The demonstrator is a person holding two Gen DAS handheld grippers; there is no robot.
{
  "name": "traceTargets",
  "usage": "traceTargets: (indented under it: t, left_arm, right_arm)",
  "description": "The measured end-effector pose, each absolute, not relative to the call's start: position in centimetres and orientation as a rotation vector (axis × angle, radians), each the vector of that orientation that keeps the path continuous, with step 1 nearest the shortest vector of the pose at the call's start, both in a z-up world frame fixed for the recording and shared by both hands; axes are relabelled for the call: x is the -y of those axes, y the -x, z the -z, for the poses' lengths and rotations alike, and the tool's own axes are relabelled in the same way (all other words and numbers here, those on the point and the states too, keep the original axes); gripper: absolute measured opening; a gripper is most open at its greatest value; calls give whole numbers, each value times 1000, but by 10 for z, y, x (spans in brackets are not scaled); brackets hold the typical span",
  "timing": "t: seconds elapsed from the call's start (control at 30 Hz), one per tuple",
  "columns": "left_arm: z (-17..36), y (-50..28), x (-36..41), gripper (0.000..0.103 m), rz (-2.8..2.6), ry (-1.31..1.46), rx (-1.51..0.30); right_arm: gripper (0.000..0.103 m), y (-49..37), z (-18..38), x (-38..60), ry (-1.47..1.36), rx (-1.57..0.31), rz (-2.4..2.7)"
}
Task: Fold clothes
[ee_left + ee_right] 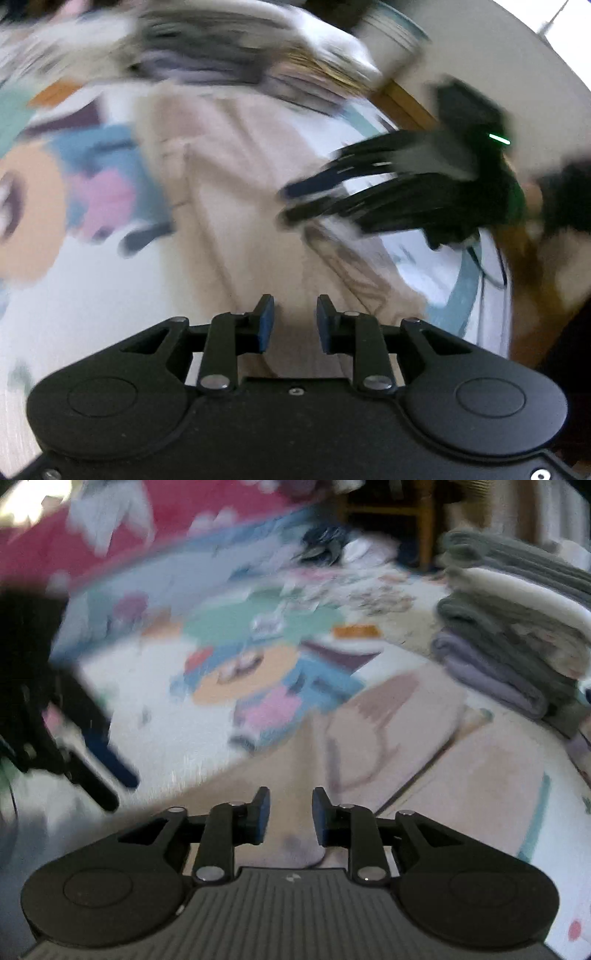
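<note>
A beige garment (229, 184) lies spread flat on a cartoon-printed bed sheet (74, 295). My left gripper (295, 321) hovers over the garment's near part, its blue-padded fingers a small gap apart with nothing between them. My right gripper (286, 205) reaches in from the right over the garment's edge, blurred. In the right wrist view the garment (461, 775) runs from under my right gripper (290, 816), which is open and empty. The left gripper (120, 794) shows at the left edge over the sheet (147, 701). Both views are smeared.
A stack of folded grey, white and lilac clothes (517, 646) stands at the garment's far end, and this stack (207, 55) is blurred at the top of the left wrist view. A wooden bed edge (406, 103) runs at the right. Wooden furniture (424, 517) stands beyond the bed.
</note>
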State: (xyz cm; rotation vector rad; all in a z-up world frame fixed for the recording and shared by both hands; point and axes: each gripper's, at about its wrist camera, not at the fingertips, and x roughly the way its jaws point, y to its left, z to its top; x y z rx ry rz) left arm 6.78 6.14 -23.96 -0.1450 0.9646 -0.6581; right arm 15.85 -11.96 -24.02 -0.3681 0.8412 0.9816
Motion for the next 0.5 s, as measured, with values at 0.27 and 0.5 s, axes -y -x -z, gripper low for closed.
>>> traceTargets:
  t: [0.27, 0.5]
  left_arm:
    - [240, -87, -38, 23, 683, -61, -932]
    - [236, -142, -40, 23, 601, -114, -805]
  right_arm:
    - [32, -159, 239, 122, 395, -806, -956]
    - [32, -146, 242, 129, 415, -747, -968]
